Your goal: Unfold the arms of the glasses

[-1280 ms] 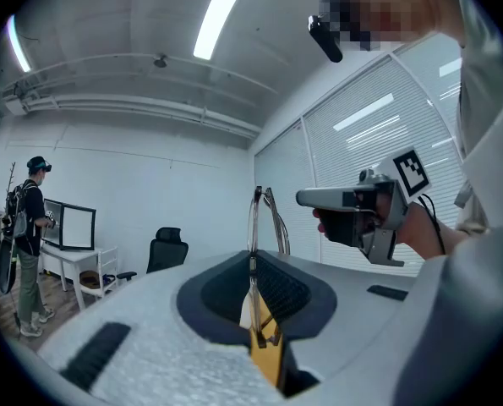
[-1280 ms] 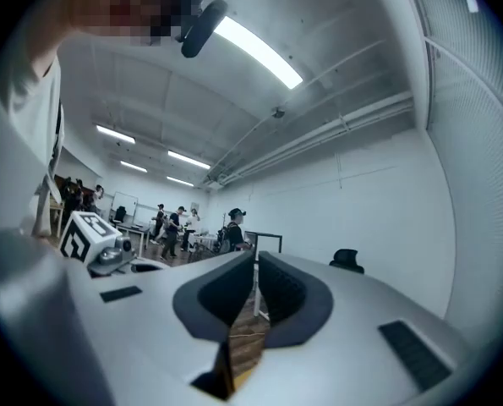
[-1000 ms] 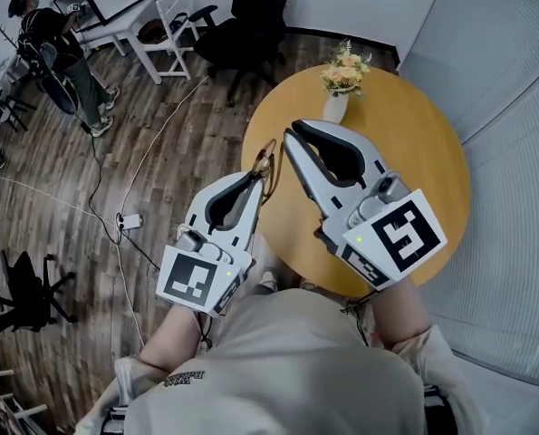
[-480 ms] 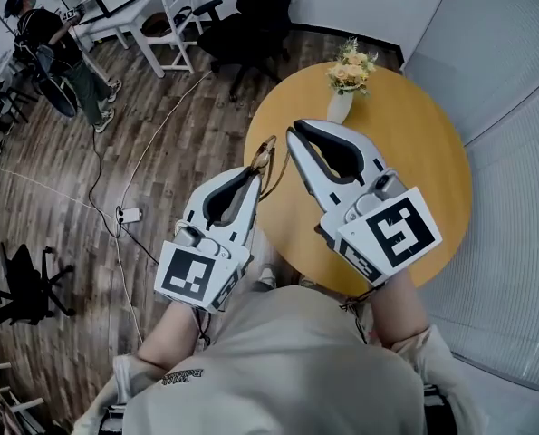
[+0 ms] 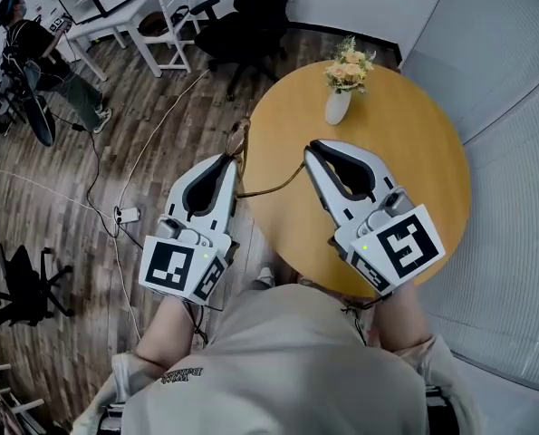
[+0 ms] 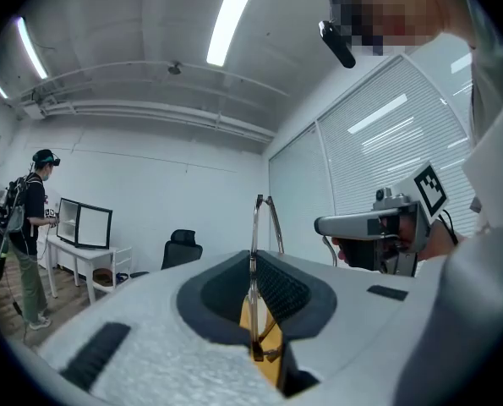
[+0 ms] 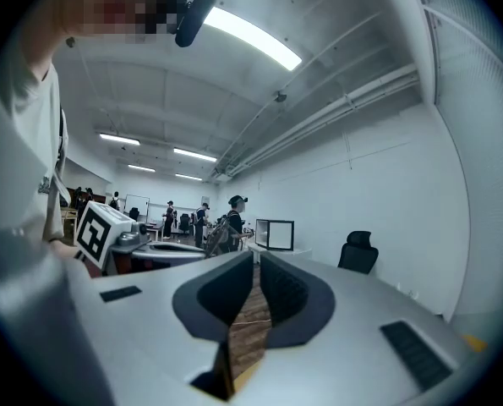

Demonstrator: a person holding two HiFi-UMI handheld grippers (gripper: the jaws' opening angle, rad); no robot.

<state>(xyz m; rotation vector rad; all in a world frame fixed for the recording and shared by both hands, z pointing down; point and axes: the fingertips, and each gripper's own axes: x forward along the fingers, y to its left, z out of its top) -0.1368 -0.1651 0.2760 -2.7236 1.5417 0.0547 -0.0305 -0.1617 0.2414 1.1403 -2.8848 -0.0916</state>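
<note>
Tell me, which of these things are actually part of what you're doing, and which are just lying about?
In the job: glasses, pinched in the left gripper; right gripper, shut on one of their arms.
Just lying about: vase of flowers, round table, black office chair, power strip on the floor.

My left tongs [image 5: 228, 159] and right tongs [image 5: 310, 146] have pale grey plastic shells, matt and finely grainy. Their inner pads [image 6: 276, 286] are black, ribbed and dull. The thin brown wire-framed glasses [image 5: 267, 189], over the left edge of the round yellow wooden table [image 5: 405, 143], look like slim metal with a faint sheen. The tabletop is smooth and satin. The small white vase [image 5: 337, 107] at its far side looks glazed. Left of the table lies the dark wood-grain plank floor [image 5: 206, 125], low in sheen. At the table's near edge, my beige cloth shirt [image 5: 278, 370] is soft and matt.
</note>
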